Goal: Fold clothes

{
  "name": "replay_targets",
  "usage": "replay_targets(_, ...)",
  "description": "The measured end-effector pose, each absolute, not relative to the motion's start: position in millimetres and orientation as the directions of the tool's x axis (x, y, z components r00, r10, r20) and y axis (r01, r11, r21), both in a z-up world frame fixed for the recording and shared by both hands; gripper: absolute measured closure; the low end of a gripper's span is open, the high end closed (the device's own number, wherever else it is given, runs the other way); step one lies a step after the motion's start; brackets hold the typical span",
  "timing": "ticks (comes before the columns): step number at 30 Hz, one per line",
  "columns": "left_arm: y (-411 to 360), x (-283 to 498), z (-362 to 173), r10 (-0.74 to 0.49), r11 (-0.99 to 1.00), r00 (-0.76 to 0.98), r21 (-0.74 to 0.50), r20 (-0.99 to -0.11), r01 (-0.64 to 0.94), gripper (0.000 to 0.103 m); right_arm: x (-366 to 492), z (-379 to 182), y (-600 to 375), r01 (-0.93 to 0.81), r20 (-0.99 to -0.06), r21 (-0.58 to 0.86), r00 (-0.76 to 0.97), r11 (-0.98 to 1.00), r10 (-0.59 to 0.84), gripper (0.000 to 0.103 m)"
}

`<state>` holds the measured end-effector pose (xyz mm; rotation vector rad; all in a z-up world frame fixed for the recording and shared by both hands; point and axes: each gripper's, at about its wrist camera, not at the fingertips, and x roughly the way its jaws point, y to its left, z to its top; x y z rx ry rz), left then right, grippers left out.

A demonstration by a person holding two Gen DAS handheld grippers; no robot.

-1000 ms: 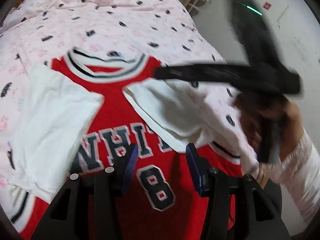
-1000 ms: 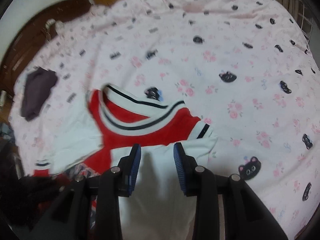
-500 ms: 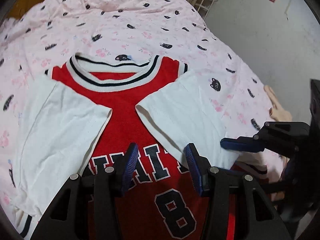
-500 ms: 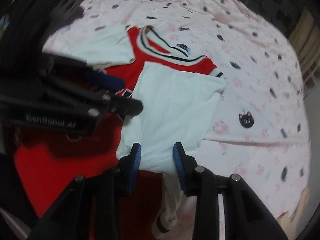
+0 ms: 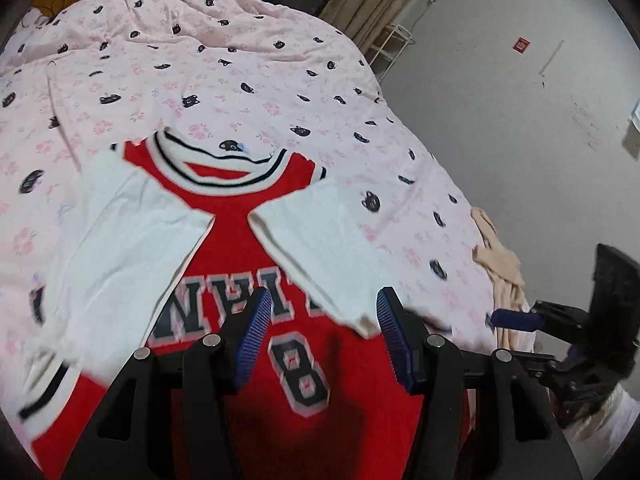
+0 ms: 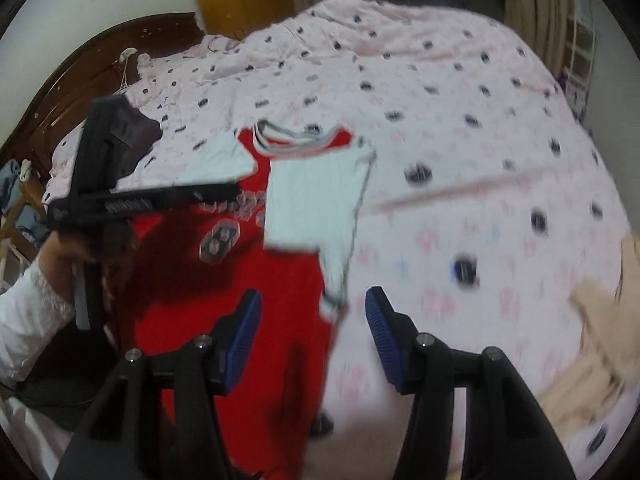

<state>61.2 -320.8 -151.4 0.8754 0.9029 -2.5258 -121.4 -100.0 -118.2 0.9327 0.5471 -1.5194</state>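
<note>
A red jersey lies on the pink cat-print bed by a white wall; both grippers' jaws are opening, empty.

Your left wrist camera is looking down along its own two fingers at the red jersey, sitting close over its lower half and facing up the pink bedspread toward the curtains. Your right wrist camera is riding farther back and off to the shirt's right side, tilting down over the same bed and facing the wooden headboard. Both views are sharing the jersey, its folded white sleeves and the bedspread. Each is also catching the other tool: the right gripper at the left view's right edge, the left gripper at the right view's left.
</note>
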Motion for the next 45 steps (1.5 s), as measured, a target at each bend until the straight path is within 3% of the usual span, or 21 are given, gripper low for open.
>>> replay_targets(6, -290.7, 119.9, -149.3, -0.190, -0.811, -0.669, -0.269, -0.718, 0.519, 0.053, -113.5, -163.7, -43.2, 0.954, -0.867, 0.228, 0.107, -0.196, -0.487, 0.048)
replay_targets(11, -279.9, 170.3, -158.4, -0.223, -0.791, -0.606, -0.222, -0.764, 0.570, 0.053, -102.8, -180.7, -24.6, 0.957, -0.877, 0.238, 0.140, -0.163, -0.460, 0.048)
replay_targets(16, -271.8, 214.6, -160.3, -0.188, -0.748, -0.588, -0.274, -0.787, 0.605, 0.053, -96.9, -187.1, -14.0, 0.948, -0.862, 0.286, 0.191, -0.141, -0.469, 0.048)
replay_targets(24, -255.9, 244.7, -168.3, -0.208, -0.828, -0.453, -0.090, -0.867, 0.554, 0.052, -71.3, -203.3, 0.0, 0.966, -0.884, 0.244, 0.183, -0.091, -0.429, 0.048)
replay_targets(26, -254.2, 247.1, -177.4, -0.179, -0.840, -0.428, -0.088, -0.886, 0.535, 0.049, -68.8, -212.2, 1.2, 0.968, -0.903, 0.232, 0.178, -0.097, -0.391, 0.048)
replay_targets(40, -248.4, 249.3, -230.7, -0.043, -0.852, -0.327, -0.137, -0.944, 0.506, 0.049, -71.0, -225.6, 0.0, 0.955, -0.921, 0.265, 0.211, -0.132, -0.328, 0.048)
replay_targets(43, -243.4, 245.8, -235.1, -0.045, -0.862, -0.318, -0.124, -0.947, 0.491, 0.050, -71.6, -226.1, -0.4, 0.954, -0.921, 0.268, 0.213, -0.135, -0.326, 0.048)
replay_targets(45, -242.1, 246.1, -237.1, -0.055, -0.858, -0.317, -0.118, -0.947, 0.500, 0.057, -72.1, -226.5, -1.1, 0.952, -0.921, 0.272, 0.215, -0.138, -0.326, 0.048)
